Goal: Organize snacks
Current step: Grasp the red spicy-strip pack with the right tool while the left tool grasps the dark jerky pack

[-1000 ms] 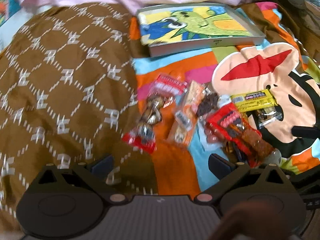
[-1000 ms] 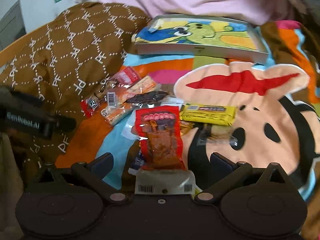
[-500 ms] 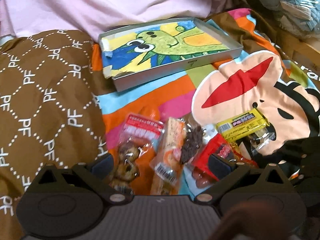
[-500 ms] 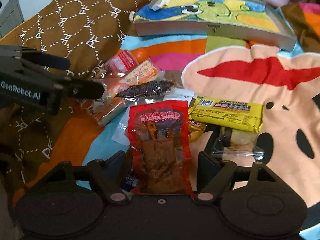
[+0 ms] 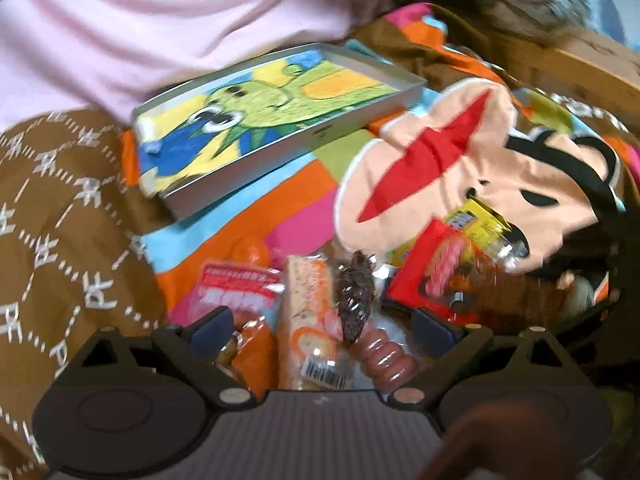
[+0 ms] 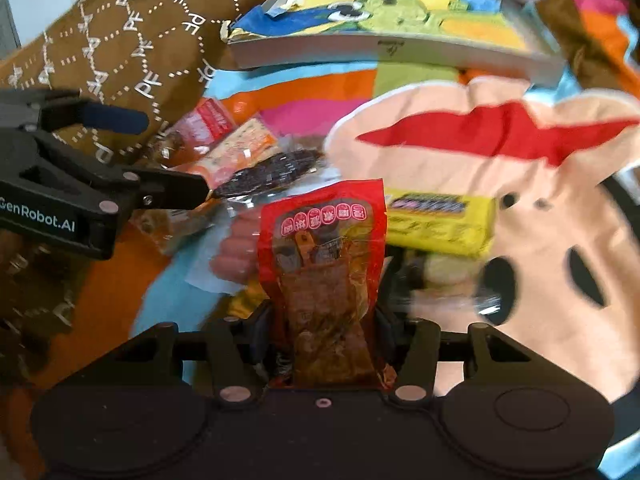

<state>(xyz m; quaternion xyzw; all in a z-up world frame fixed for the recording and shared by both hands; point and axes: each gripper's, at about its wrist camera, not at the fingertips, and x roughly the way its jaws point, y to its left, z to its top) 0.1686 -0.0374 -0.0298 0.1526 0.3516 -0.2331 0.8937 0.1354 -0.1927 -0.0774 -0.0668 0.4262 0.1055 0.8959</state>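
A: Right gripper (image 6: pixel 320 320)?
B: Pressed in on the red packet (image 6: pixel 324 248) from both sides, low on its body, printed top pointing away toward the tray (image 6: pixel 384 46). Looks lifted clear of the heap, though hard to be sure through the blur.
A: Why grip so low?
B: Probably to keep the soft pouch from flopping on the way to the tray, which sits empty at the far edge of the blanket (image 6: pixel 540 280).
A: And the left gripper (image 5: pixel 322 326)?
B: Spread wide, holding nothing. Straddles the orange bread packet (image 5: pixel 308 312) and the dark snack (image 5: pixel 354 296), with the sausage (image 5: pixel 384 356) just inside the right-hand finger. Seems lined up for the next pick.
A: Trouble there?
B: Three items between the jaws at once, touching and overlapping. Could drag a neighbour along unless narrowed onto one.
A: Anything else nearby?
B: Red-and-white packet (image 5: pixel 236 288) beside the left-hand finger, yellow packet (image 6: pixel 440 220) just right of the red one, a clear wrapper under it too blurred to name. Brown cushion (image 5: pixel 60 220) bulging at the left, beside the tray's near corner.
A: Path to the tray?
B: Open over the blanket; only the low rim to clear.
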